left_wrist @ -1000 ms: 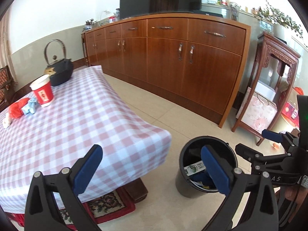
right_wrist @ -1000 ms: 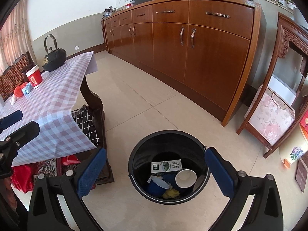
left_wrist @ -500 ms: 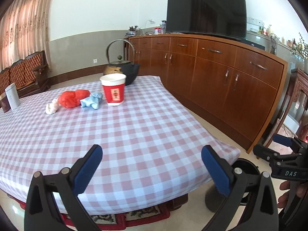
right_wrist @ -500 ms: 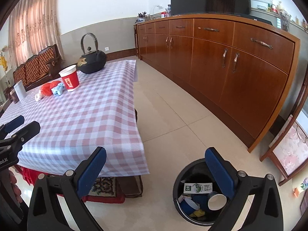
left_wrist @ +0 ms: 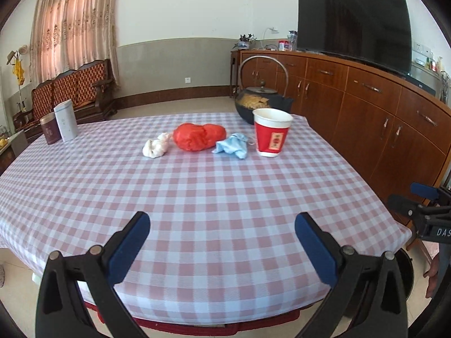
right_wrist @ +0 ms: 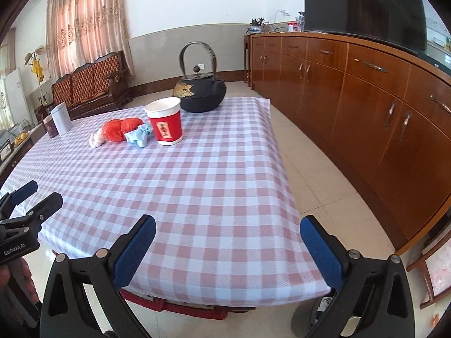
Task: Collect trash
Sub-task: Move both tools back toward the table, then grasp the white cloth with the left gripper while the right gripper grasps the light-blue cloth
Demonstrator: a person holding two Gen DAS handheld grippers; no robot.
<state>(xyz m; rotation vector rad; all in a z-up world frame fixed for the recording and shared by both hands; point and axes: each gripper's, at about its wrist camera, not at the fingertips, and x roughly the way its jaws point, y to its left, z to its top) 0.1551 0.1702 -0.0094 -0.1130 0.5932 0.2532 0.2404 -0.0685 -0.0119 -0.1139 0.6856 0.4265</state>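
Left tool (left_wrist: pixel 222 242): jaws wide apart, empty, over near edge of checked worktop (left_wrist: pixel 197 197). On the far part, left to right: two tins (left_wrist: pixel 60 125), white wad (left_wrist: pixel 156 148), red crumpled bag (left_wrist: pixel 198 136) touching it, blue crumpled mask (left_wrist: pixel 232 148), red paper cup (left_wrist: pixel 272 132) upright, black kettle (left_wrist: pixel 260 102) behind. Right tool (right_wrist: pixel 228 249): jaws wide apart, empty, at worktop's near right corner. Bin (right_wrist: pixel 307 319) partly visible below that corner.
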